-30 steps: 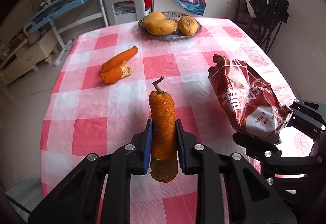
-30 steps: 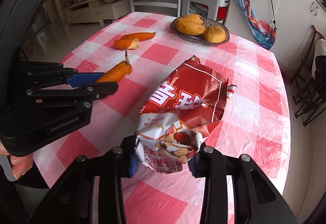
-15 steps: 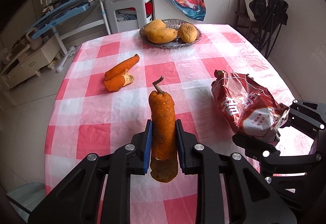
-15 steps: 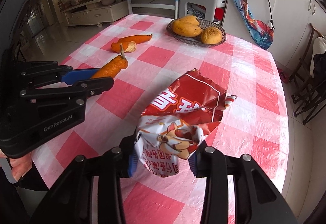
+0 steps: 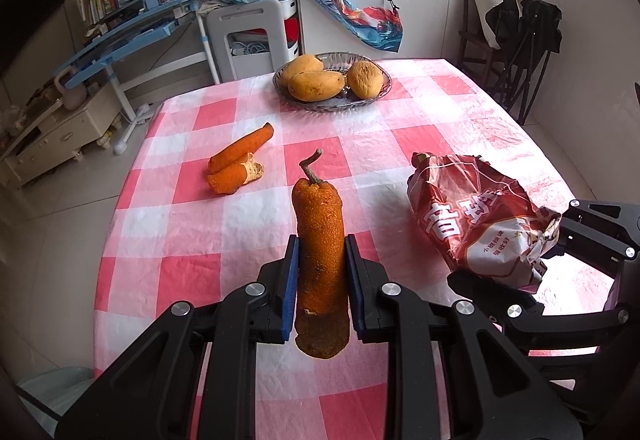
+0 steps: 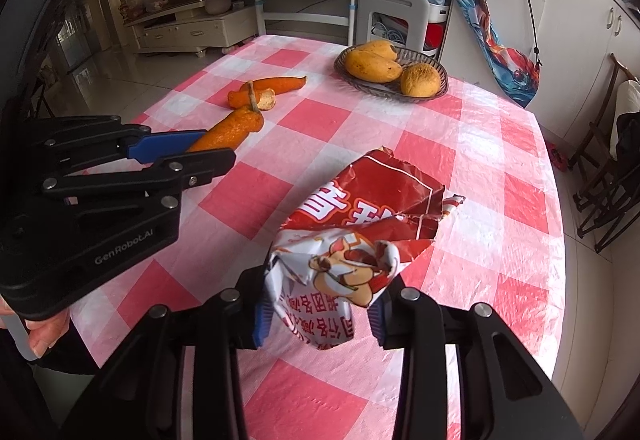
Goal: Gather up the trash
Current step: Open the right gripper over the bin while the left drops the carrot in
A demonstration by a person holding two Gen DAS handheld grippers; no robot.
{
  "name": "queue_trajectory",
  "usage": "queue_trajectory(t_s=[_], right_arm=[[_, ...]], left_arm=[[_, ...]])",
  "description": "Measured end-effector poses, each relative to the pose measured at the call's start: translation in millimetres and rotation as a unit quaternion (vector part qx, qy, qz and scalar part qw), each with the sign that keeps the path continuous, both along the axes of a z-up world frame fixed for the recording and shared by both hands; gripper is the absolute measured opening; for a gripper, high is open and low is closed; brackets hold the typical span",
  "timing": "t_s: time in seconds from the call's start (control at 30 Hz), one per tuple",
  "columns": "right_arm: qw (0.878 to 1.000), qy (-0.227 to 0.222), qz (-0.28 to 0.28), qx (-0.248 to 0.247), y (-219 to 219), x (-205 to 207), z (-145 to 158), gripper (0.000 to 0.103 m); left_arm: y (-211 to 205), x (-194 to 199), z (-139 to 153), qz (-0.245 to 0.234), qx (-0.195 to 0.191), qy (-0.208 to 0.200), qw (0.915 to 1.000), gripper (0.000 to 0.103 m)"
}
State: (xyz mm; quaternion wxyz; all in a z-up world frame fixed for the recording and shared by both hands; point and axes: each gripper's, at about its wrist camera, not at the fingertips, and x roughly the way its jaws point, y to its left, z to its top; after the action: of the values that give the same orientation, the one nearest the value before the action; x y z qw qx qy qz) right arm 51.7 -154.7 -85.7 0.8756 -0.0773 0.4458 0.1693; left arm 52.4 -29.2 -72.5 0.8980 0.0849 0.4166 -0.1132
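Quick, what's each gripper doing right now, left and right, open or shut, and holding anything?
Left gripper: shut on the orange peel with the stem.
Right gripper: shut on the crumpled red snack bag.

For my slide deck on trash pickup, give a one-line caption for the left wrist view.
Left tongs clamp an orange peel above the checkered table; right tongs hold a red snack bag.

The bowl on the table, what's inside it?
The bowl holds three pieces of yellow-orange fruit, two longish and one rounder. They cover most of the bowl's bottom, so anything lying under them cannot be seen.
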Motion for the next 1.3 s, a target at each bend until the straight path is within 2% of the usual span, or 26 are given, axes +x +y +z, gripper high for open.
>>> queue_trajectory(t_s=[0.17, 0.2, 0.4, 0.6, 0.73, 0.87, 1.07, 1.17, 1.3], right_arm=[[1.0, -0.01, 0.002, 0.0, 2.5, -1.1, 6.0, 0.033], [1.0, -0.012, 0.001, 0.002, 2.6, -1.5, 8.0, 0.025], [0.999, -0.033, -0.006, 0.023, 3.6, -22.6, 33.2, 0.025], [0.995, -0.064, -0.022, 0.073, 5.4, -82.5, 49.1, 0.024], [0.995, -0.076, -0.006, 0.071, 16.1, -131.4, 49.2, 0.024], [0.996, -0.055, 0.011, 0.069, 26.2, -169.4, 43.6, 0.024], [0.997, 0.013, 0.041, 0.065, 38.1, -215.8, 18.5, 0.024], [0.995, 0.059, 0.053, 0.053, 45.0, -223.7, -2.9, 0.024], [0.992, 0.093, 0.068, 0.054, 53.5, -227.5, -17.3, 0.024]], left_arm=[[1.2, -3.6, 10.3, 0.001, -0.011, -0.012, 0.9999, 0.021], [1.9, -4.5, 13.0, 0.002, -0.014, -0.014, 0.9998, 0.021], [13.3, -18.8, 38.8, 0.005, -0.036, -0.039, 0.9986, 0.021], [36.8, -42.7, 63.0, 0.014, -0.053, -0.062, 0.9966, 0.021], [55.5, -60.1, 63.7, 0.035, -0.091, -0.045, 0.9942, 0.021], [57.8, -83.6, 57.8, 0.031, -0.094, -0.036, 0.9944, 0.021], [57.6, -113.7, 52.0, 0.024, -0.105, -0.025, 0.9939, 0.021], [56.5, -127.0, 44.8, 0.021, -0.105, -0.016, 0.9942, 0.021], [54.9, -142.6, 33.4, 0.021, -0.105, 0.001, 0.9942, 0.021]])
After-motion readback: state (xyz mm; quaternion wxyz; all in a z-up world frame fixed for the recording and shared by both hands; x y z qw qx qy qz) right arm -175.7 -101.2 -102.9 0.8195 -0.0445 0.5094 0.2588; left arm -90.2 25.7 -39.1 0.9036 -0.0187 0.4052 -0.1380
